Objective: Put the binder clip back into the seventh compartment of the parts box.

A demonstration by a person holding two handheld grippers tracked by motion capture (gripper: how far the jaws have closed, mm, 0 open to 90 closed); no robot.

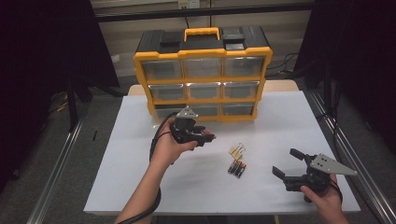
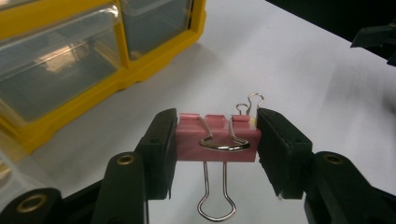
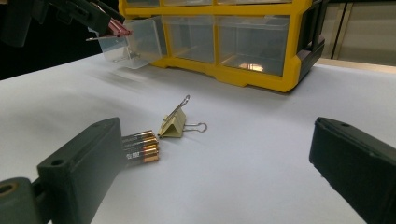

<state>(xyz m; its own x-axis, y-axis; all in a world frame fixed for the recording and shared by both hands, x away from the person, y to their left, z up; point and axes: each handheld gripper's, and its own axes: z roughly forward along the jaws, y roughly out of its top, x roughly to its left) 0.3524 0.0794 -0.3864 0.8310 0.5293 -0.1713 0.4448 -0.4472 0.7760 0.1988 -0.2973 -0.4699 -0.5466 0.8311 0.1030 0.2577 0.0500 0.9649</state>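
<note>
Light, stiff and slick-sided by my judgement, the pink metal binder clip with wire handles [image 2: 217, 141] is pinched across its body ends, above the table, by the half-closed left hand-held gripper [image 2: 212, 149], a sound hold.

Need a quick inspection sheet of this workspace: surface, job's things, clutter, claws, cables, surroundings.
Surface: white table, under the yellow drawer cabinet.
Job's things: pink binder clip held in the left claw; bottom-left drawer pulled out.
Clutter: yellow binder clip and batteries lying mid-table.
Claws: left claw shut on the clip, raised near the open drawer; right claw open, holding nothing.
Cables: black cable trails from the left claw.
Surroundings: dark curtains on both sides.
</note>
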